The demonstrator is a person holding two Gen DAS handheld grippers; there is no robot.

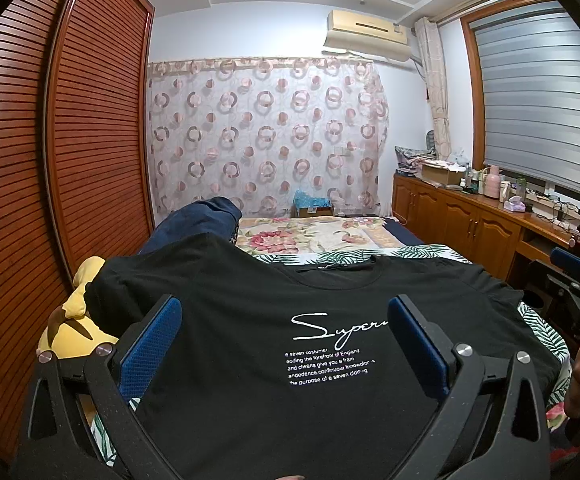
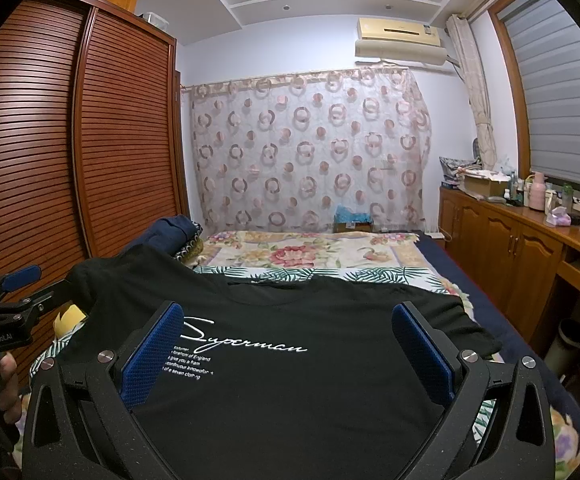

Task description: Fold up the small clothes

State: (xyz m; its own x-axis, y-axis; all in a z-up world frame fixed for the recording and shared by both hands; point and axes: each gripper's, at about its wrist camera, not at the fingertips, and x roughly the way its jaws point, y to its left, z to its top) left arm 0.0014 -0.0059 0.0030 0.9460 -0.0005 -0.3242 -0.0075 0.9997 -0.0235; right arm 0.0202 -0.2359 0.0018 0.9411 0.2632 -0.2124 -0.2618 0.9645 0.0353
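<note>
A black T-shirt (image 1: pixel 274 360) with white "Superman" script lies spread flat, front up, on the bed, collar away from me. My left gripper (image 1: pixel 286 312) hovers open over the shirt's left-centre, its blue pads (image 1: pixel 150 344) wide apart with nothing between them. My right gripper (image 2: pixel 288 316) hovers open over the same black T-shirt (image 2: pixel 290 380), slightly to the right. Each gripper shows at the edge of the other's view: the right one (image 1: pixel 577 280), the left one (image 2: pixel 14 280), both held by a hand.
The bed (image 1: pixel 329 236) carries a floral and leaf-print cover. A yellow plush toy (image 1: pixel 70 320) and dark blue folded cloth (image 1: pixel 202 220) lie at the left by the slatted wardrobe (image 1: pixel 70 140). A wooden cabinet (image 2: pixel 529 248) with clutter runs along the right.
</note>
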